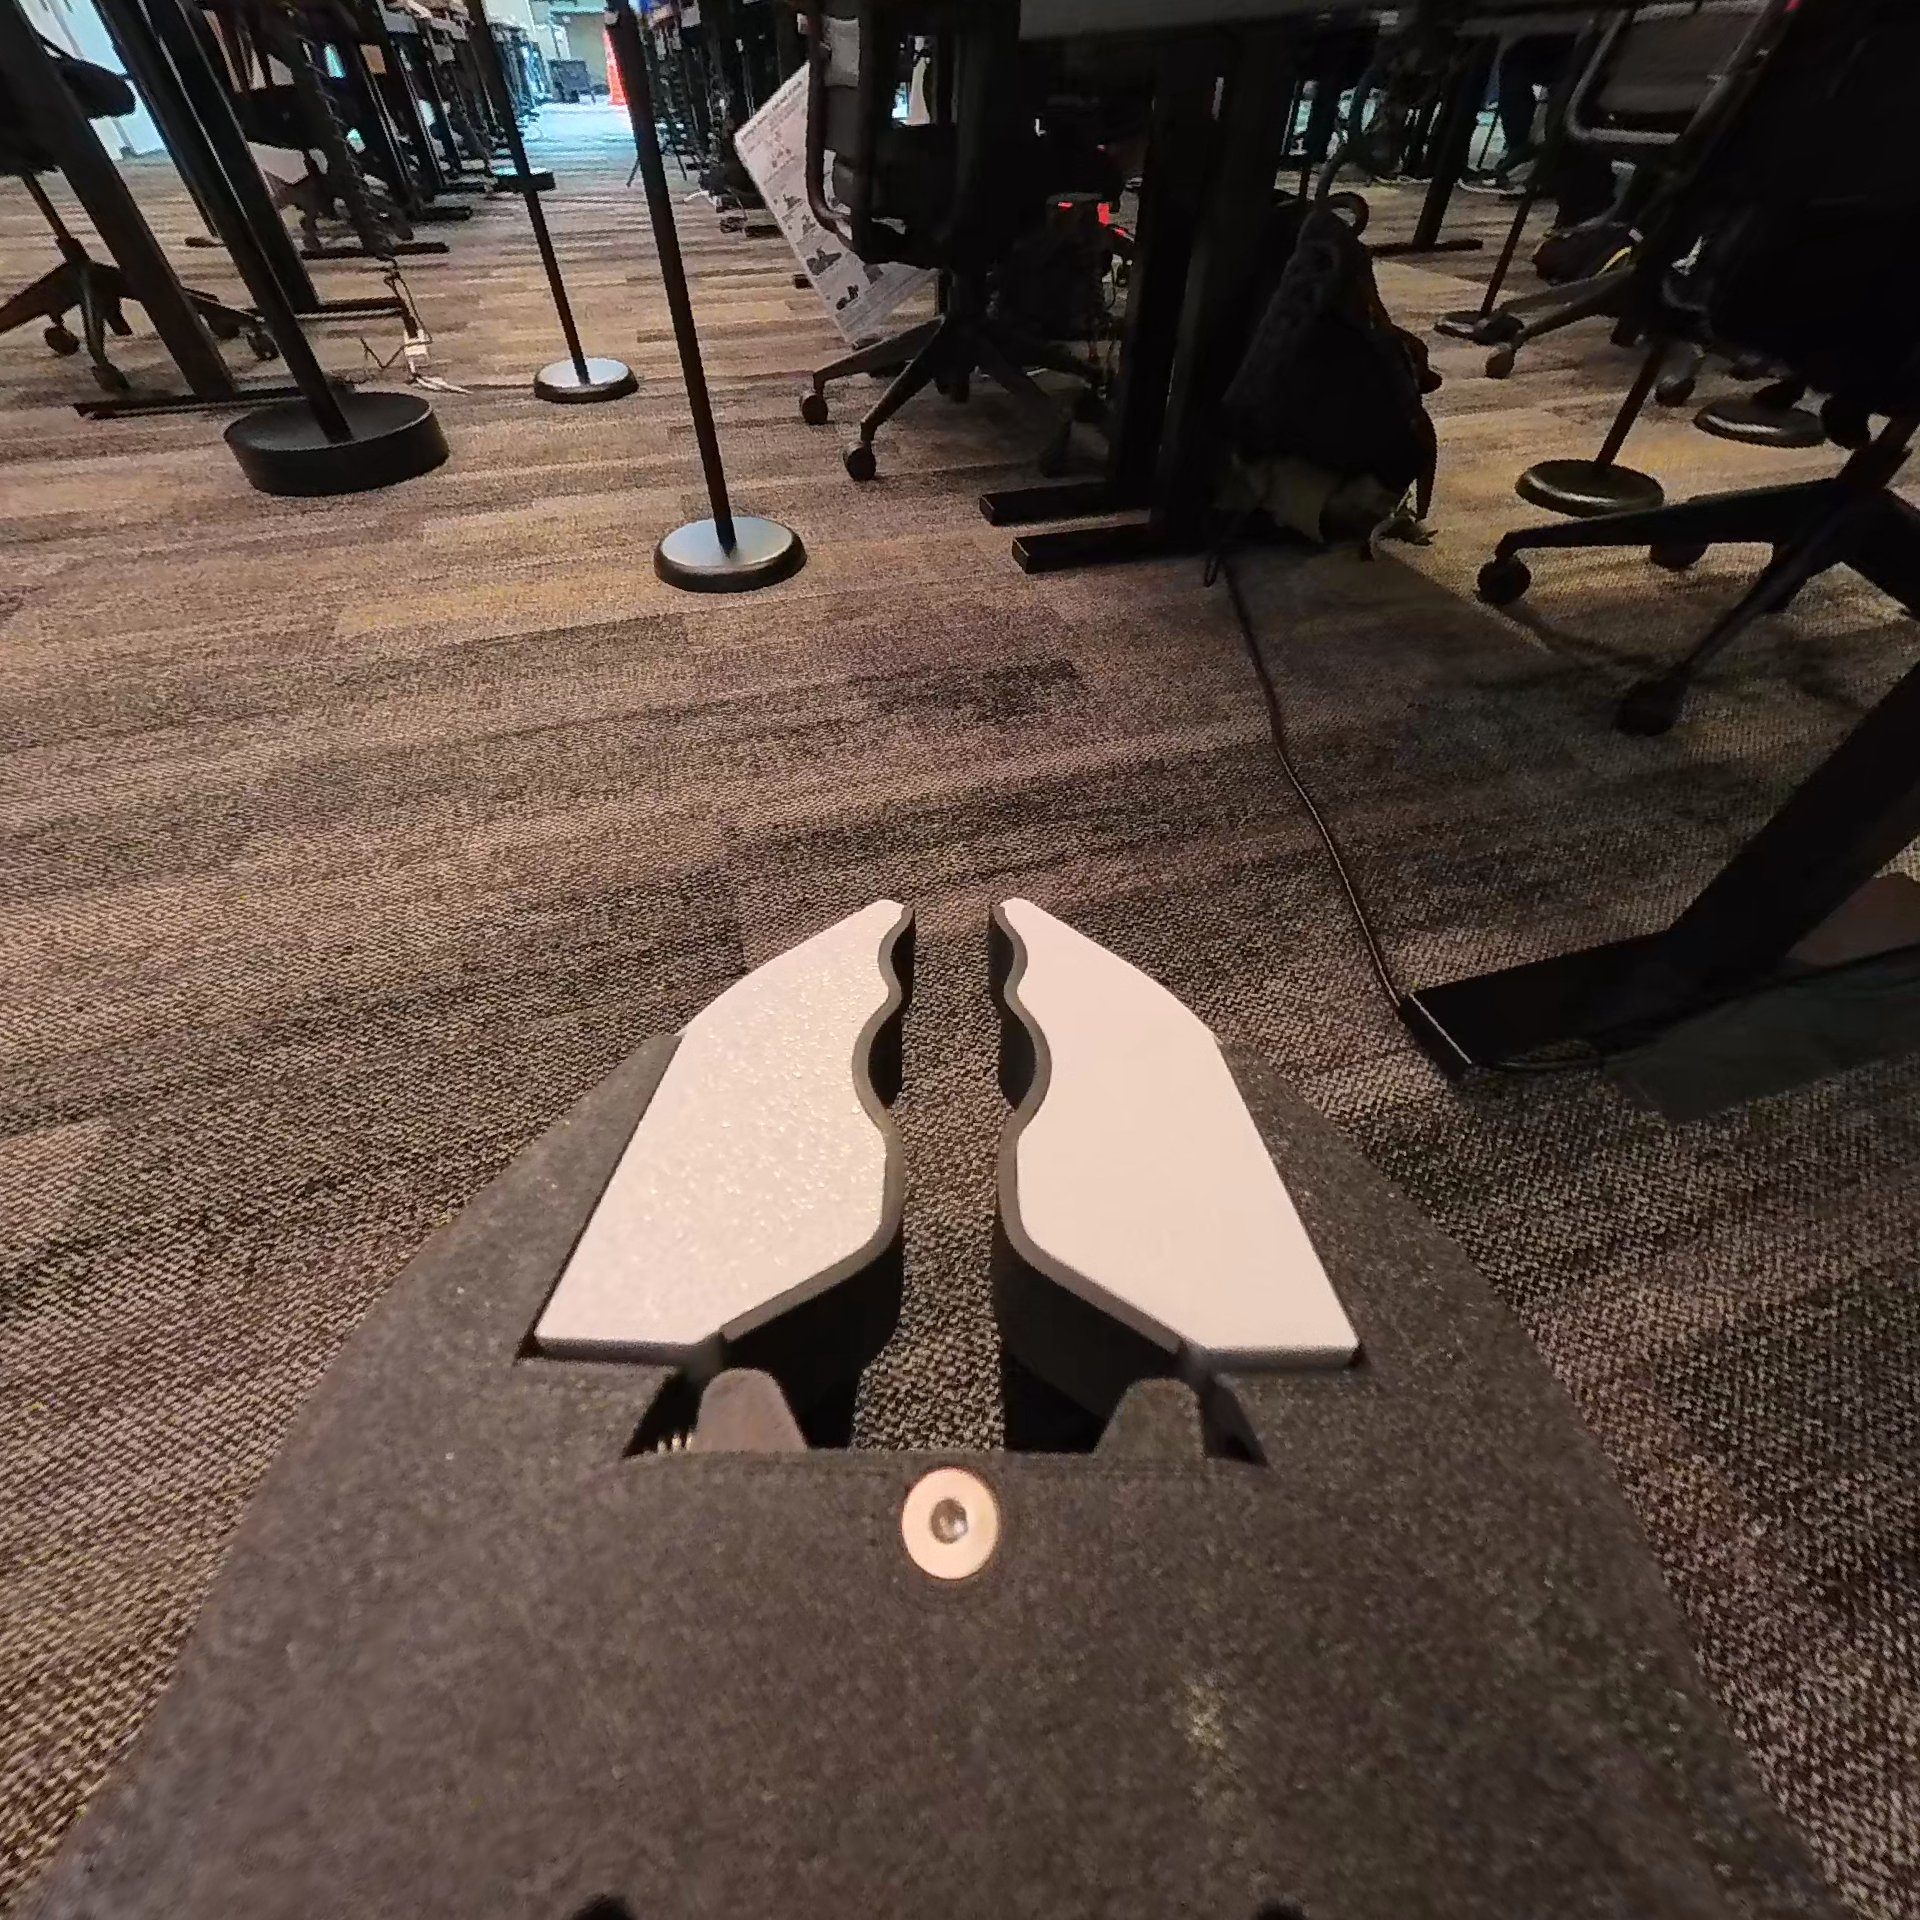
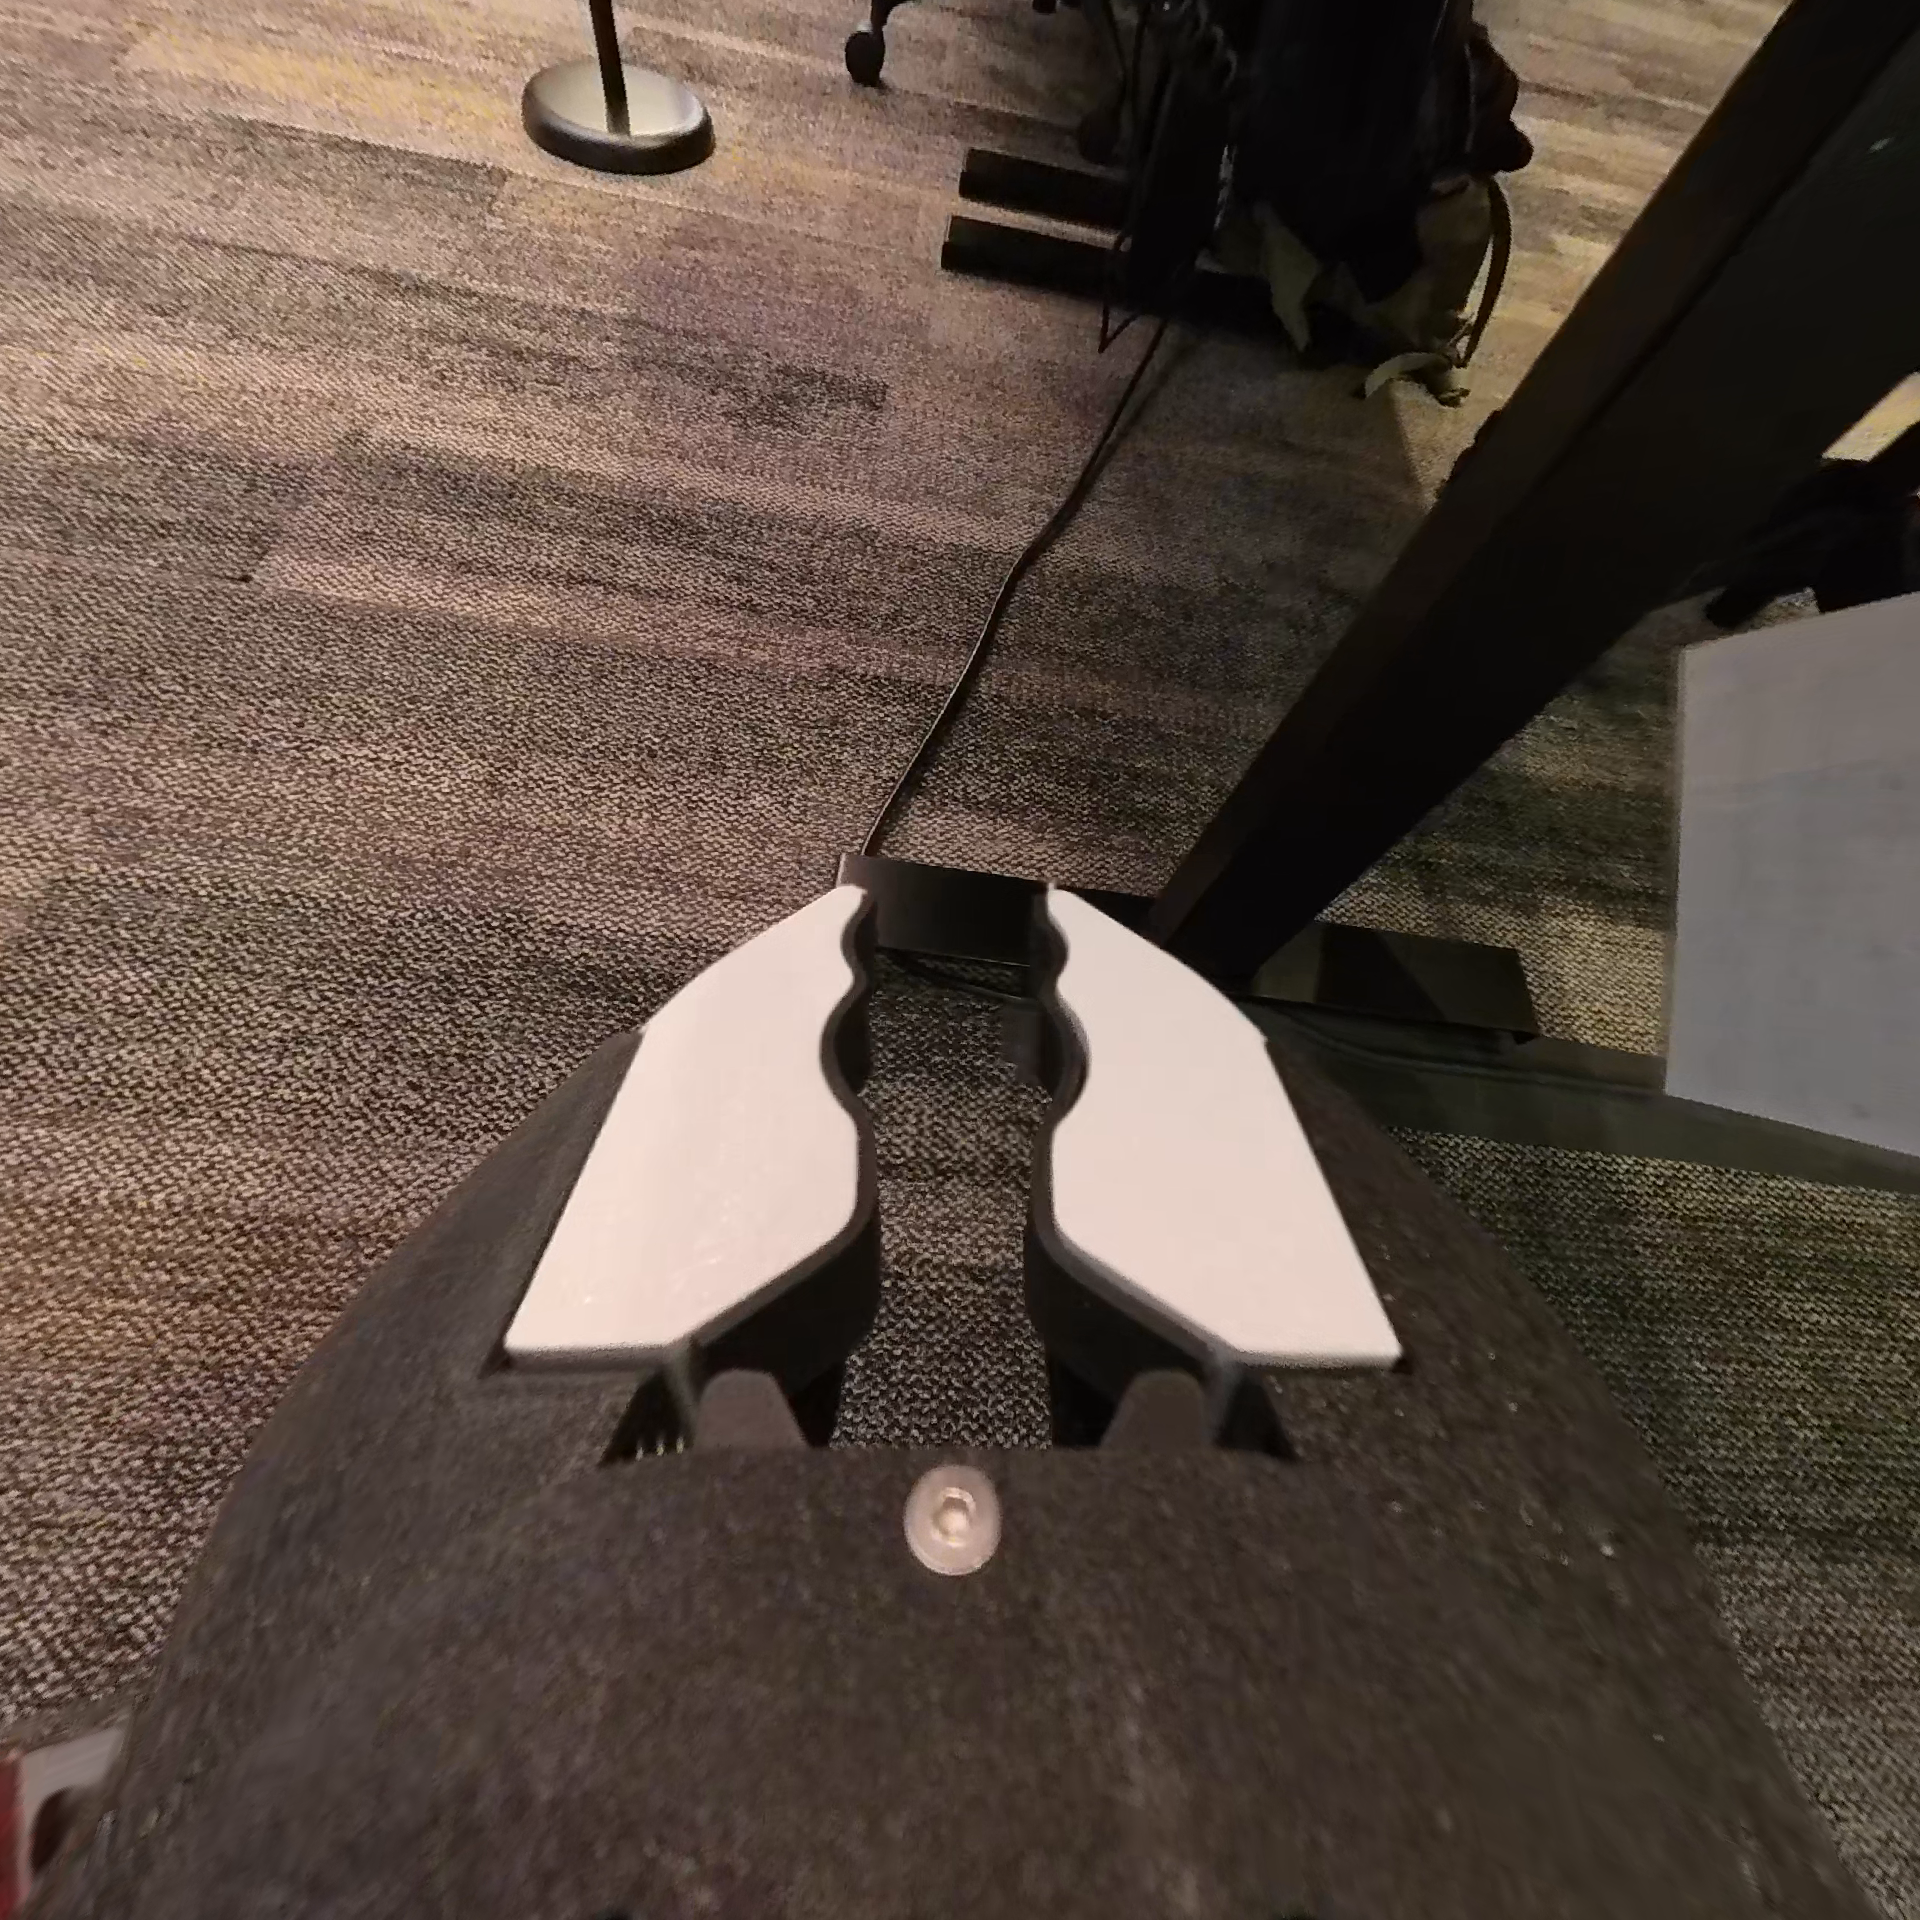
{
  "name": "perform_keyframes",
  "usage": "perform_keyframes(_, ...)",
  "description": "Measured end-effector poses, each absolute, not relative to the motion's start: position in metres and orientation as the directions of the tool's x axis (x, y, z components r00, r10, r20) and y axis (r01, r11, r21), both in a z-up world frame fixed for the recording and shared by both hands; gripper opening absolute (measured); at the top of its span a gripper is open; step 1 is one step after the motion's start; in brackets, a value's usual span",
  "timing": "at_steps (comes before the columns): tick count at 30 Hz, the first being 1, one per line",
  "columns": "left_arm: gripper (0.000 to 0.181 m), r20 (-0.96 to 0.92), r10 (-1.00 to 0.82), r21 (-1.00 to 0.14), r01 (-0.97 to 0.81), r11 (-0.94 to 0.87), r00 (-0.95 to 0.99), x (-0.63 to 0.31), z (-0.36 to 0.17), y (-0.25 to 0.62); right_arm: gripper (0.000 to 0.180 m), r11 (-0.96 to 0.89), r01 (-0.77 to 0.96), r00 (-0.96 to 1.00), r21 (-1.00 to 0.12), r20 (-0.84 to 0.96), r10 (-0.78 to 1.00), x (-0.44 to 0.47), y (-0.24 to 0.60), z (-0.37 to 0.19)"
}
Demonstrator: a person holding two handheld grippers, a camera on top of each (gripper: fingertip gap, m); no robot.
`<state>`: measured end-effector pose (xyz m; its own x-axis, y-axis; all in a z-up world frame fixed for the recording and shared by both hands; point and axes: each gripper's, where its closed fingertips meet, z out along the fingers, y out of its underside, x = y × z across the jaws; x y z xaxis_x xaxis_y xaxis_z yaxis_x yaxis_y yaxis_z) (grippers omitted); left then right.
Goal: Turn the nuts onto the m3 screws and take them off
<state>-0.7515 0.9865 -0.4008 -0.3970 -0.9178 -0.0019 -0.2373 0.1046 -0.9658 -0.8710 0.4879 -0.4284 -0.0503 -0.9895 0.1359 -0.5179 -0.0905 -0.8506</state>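
Note:
No nuts or screws show in either view. My left gripper [image 1: 951, 920] hangs low over the grey carpet, its white-topped fingers a small gap apart with nothing between them. My right gripper [image 2: 956, 904] also points down at the carpet, its fingers wider apart and empty, with the black foot of a desk [image 2: 1382, 961] just beyond its tips.
A black cable [image 1: 1320, 810] runs across the carpet toward the desk foot [image 1: 1621, 987]. Black stanchion bases [image 1: 727, 554], office chairs [image 1: 935, 353] and a dark backpack [image 1: 1330, 384] stand farther off. A slanted black desk leg [image 2: 1507, 520] and a pale grey panel [image 2: 1797, 862] are at right. There is about 50 cm between the tips of the two grippers.

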Motion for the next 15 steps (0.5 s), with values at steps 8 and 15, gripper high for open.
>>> perform_keyframes(8, 0.012, -0.019, -0.920, -0.965, -0.234, 0.119, -0.392, -0.748, -0.399, 0.979, 0.027, -0.085, -0.504, -0.108, -0.860, 0.160, -0.981, -0.877, 0.480, -0.419)
perform_keyframes(15, 0.014, -0.018, -0.907, -0.966, -0.226, 0.124, -0.421, -0.739, -0.399, 0.955, 0.029, -0.081, -0.511, -0.149, -0.856, 0.181, -0.972, -0.876, 0.477, -0.417)
